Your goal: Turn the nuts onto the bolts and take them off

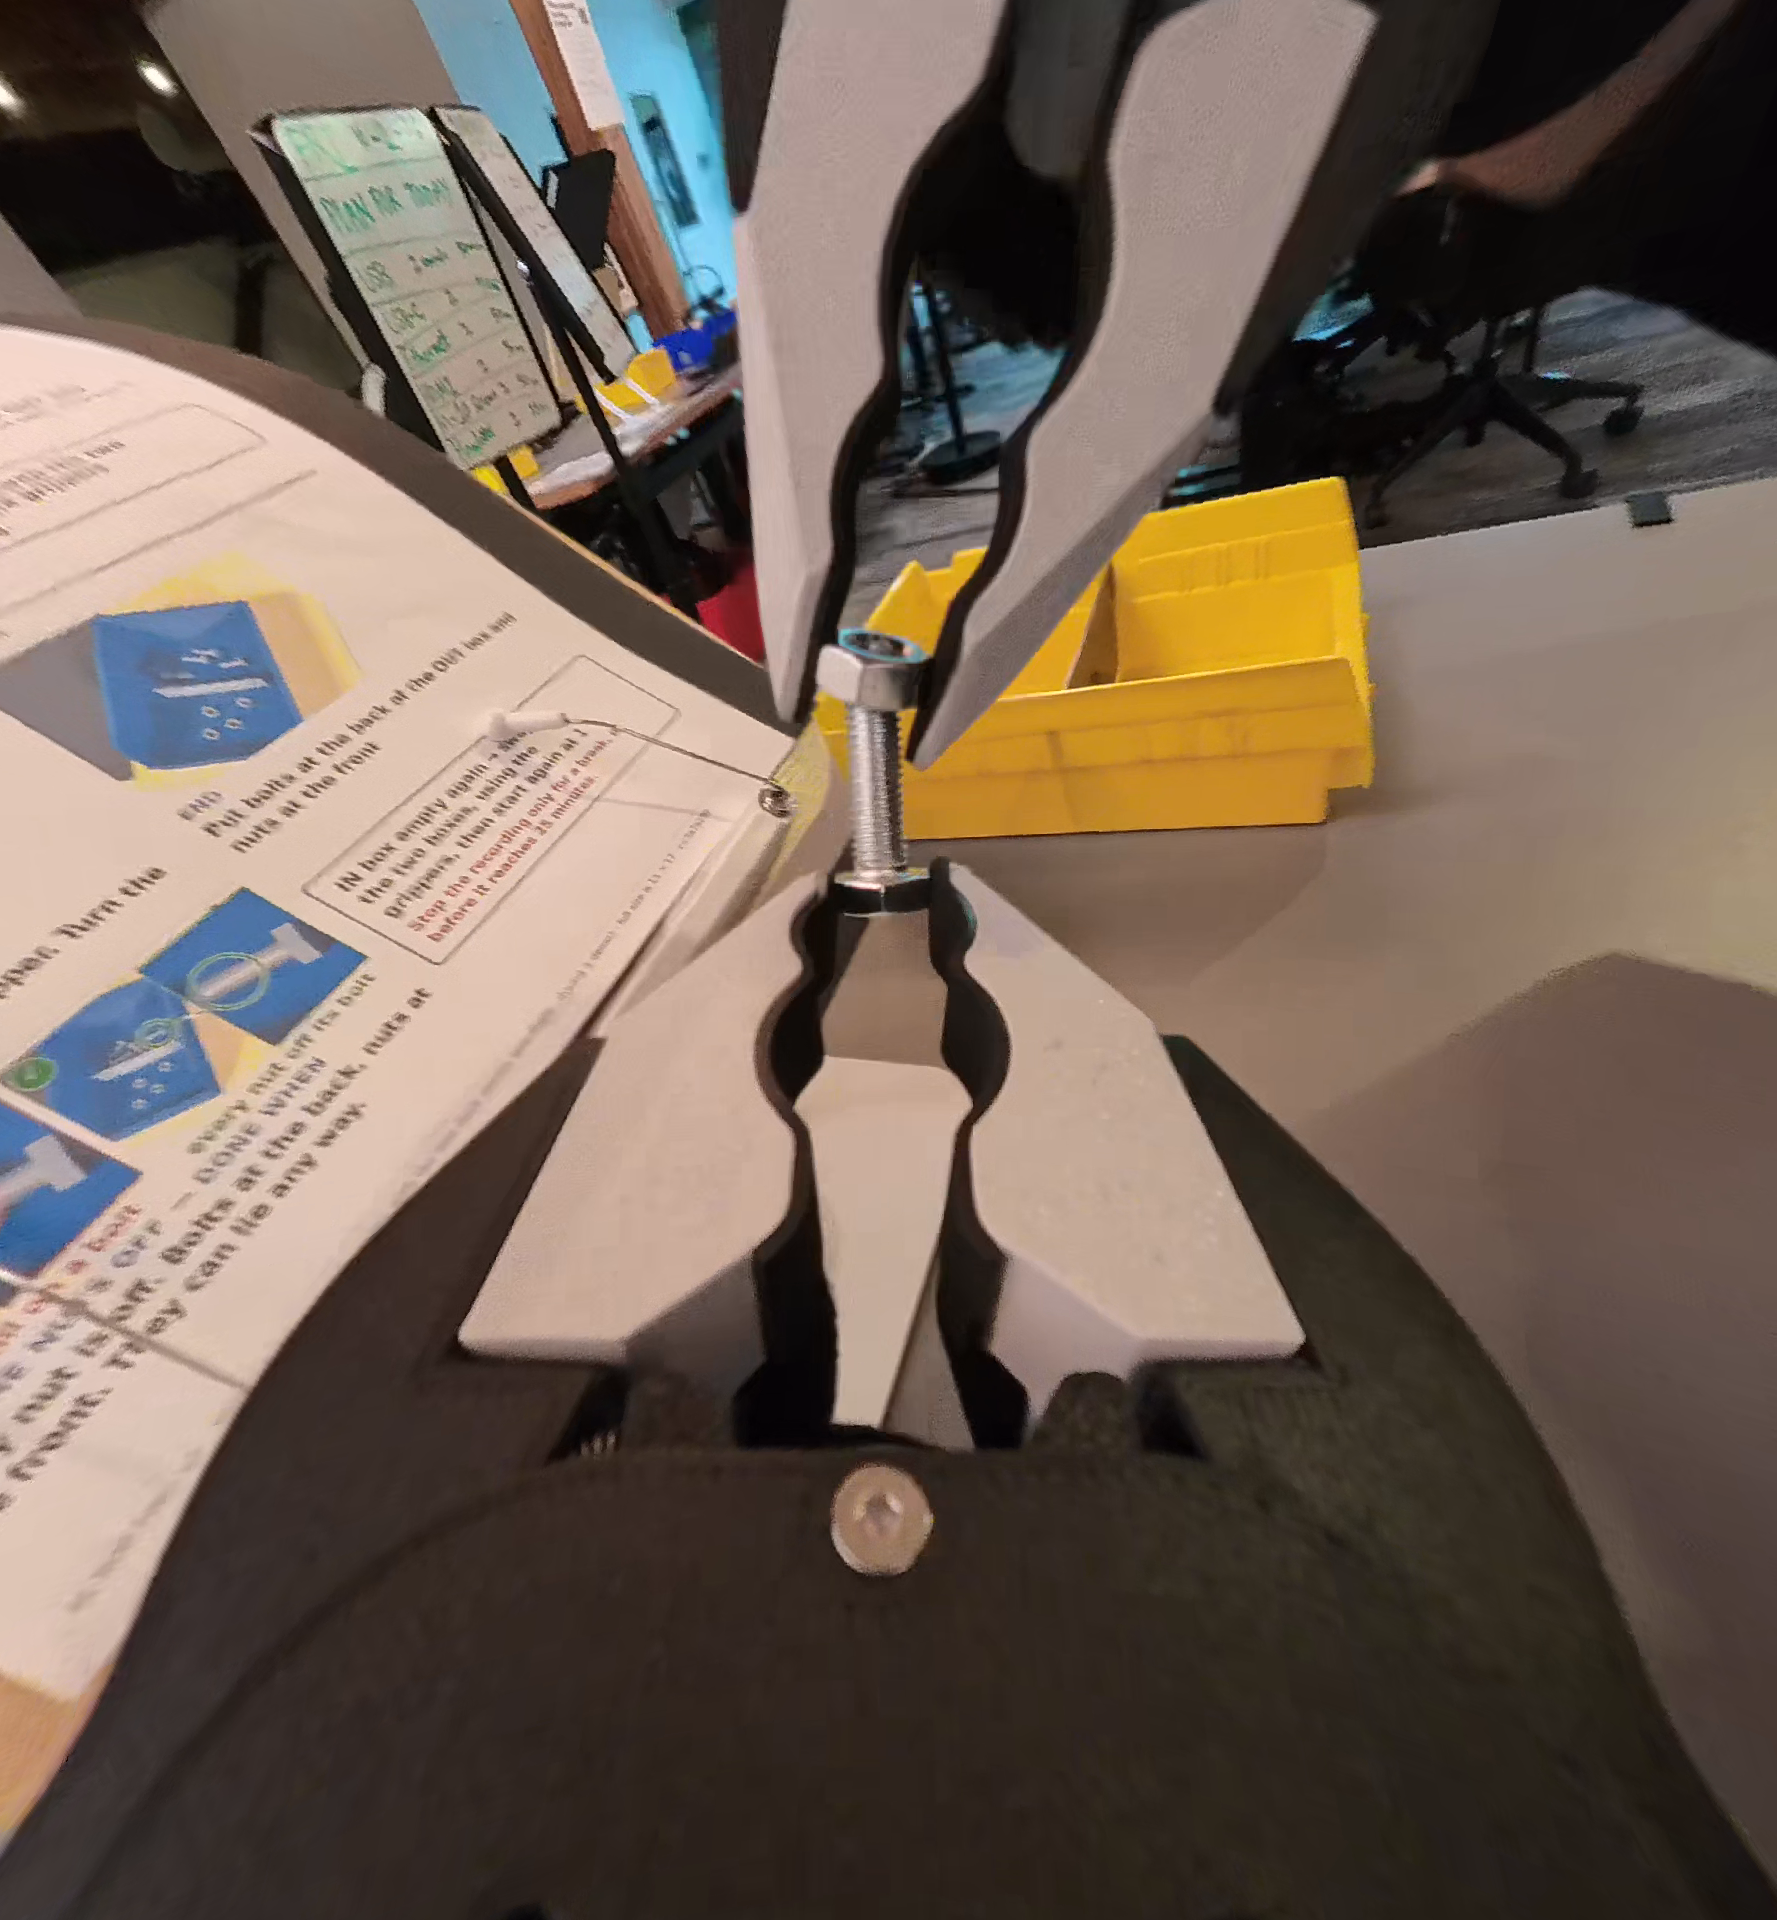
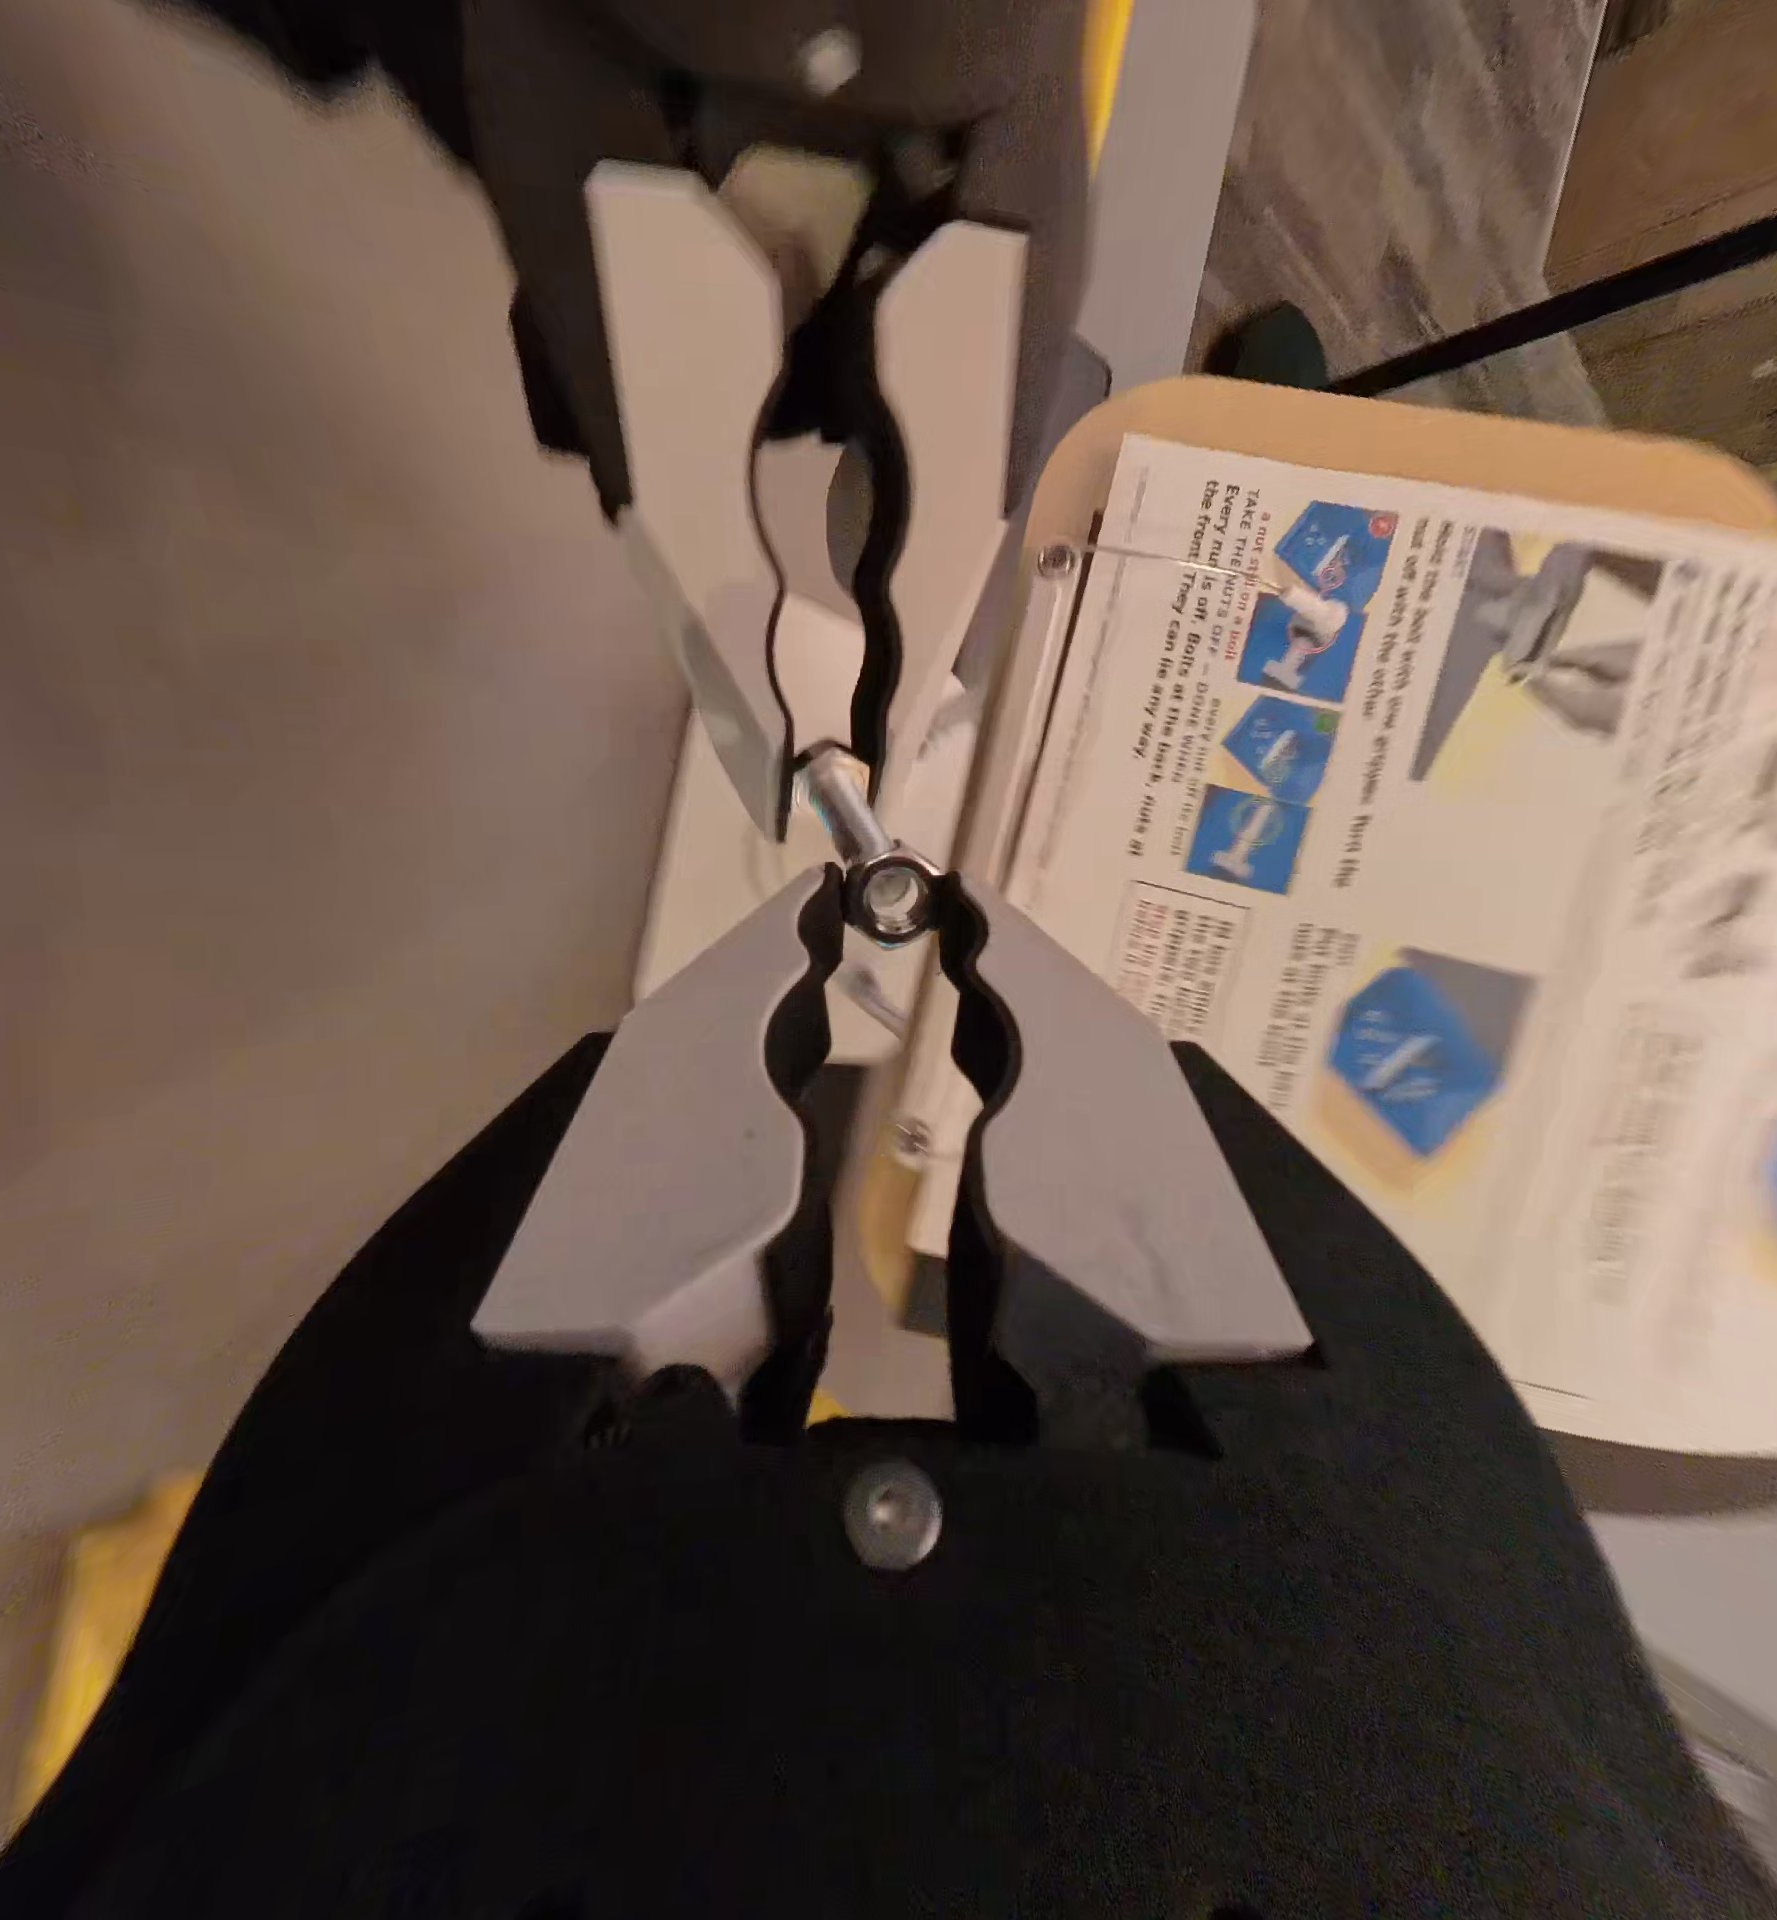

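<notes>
Grippers meet tip to tip over a pale grey table (image 1: 1486, 790), with one silver threaded steel bolt (image 1: 876, 774) between them. In the left wrist view, the left gripper (image 1: 880, 896), grey fingers with black wavy inner pads, is closed on the hexagonal head of this bolt, at the lower end of the shaft. The bolt stands nearly upright from these fingertips. At its far end sits a silver hexagonal nut (image 1: 869, 670), and the right gripper (image 1: 860, 717) comes down from the top of the view with its two fingers clamped on the sides of that nut.

In the right wrist view the nut (image 2: 886, 900) is seen from its end, with the hole facing the camera, held tight between the tips of the right gripper (image 2: 889, 902). The bolt (image 2: 842, 808) goes away from it, tilted to the left, into the tips of the left gripper (image 2: 824, 769). This view is partly blurred.

A yellow plastic bin (image 1: 1175, 717) with a divider stands on the table behind the bolt, to the right. A printed instruction sheet (image 1: 240, 831) with blue pictures lies on a wooden board at the left, held by a thin wire clip (image 1: 645, 738). A whiteboard on an easel (image 1: 416, 281) stands far at the left.
</notes>
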Demonstrator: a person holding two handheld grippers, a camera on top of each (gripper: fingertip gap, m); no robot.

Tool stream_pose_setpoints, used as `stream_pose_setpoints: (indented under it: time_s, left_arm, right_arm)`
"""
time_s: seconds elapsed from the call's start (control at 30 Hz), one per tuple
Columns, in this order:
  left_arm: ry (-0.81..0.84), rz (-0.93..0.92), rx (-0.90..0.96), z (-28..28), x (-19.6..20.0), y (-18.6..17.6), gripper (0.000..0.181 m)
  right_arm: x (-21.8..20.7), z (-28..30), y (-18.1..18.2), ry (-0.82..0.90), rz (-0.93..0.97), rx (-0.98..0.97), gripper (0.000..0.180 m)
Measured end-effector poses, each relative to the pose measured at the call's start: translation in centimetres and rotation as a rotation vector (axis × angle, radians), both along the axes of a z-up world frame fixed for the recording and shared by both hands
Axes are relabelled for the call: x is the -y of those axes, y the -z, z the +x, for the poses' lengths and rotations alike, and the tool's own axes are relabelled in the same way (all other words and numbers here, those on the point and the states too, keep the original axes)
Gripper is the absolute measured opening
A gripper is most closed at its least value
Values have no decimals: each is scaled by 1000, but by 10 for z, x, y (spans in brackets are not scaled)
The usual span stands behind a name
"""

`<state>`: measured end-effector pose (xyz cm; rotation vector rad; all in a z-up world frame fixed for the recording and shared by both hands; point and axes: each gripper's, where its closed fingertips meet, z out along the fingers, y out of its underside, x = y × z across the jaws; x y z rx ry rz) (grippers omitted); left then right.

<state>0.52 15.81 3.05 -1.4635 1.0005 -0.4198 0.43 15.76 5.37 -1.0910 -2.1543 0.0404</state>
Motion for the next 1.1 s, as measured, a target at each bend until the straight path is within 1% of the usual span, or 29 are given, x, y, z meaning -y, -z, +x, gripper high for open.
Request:
stream_pose_setpoints:
  time_s: [0.1,0.13,0.17,0.23,0.3,0.37,0.4,0.47,0.53,0.67,0.8,0.9,1.0,1.1]
  left_arm:
    - [39,-63,61,2,0,2,16]
    - [50,-85,95,2,0,1,16]
    - [54,-92,117,1,-1,0,16]
    - [55,-91,140,-2,0,-4,16]
    - [47,-74,143,-6,1,-10,16]
    - [42,-59,151,-10,2,-15,16]
    - [37,-54,153,-12,2,-17,16]
    - [31,-50,160,-14,1,-19,15]
    - [40,-52,192,-14,2,-23,16]
    - [34,-47,165,-10,3,-21,16]
    - [33,-54,151,-6,1,-16,16]
    - [40,-62,162,-5,1,-16,16]
    - [33,-65,154,-6,-1,-13,16]
    - [34,-71,151,-5,-2,-11,16]
  right_arm:
    - [-5,2,-5,-119,397,139,16]
    - [-7,2,-9,-119,479,149,16]
    - [-6,0,-15,-102,498,118,16]
    - [-4,5,-24,-33,416,15,16]
    - [-22,34,-31,127,339,-34,16]
    - [-40,77,-24,300,205,-57,16]
    - [-47,102,-14,383,122,-64,17]
    - [-66,154,7,561,18,-79,17]
    - [-79,207,39,729,-70,-43,16]
    - [-91,283,103,949,-198,3,16]
    - [-99,329,157,1080,-277,66,17]
    - [-104,349,190,1136,-327,101,16]
    - [-105,360,215,1163,-364,153,16]
    - [-105,363,231,1176,-413,171,16]
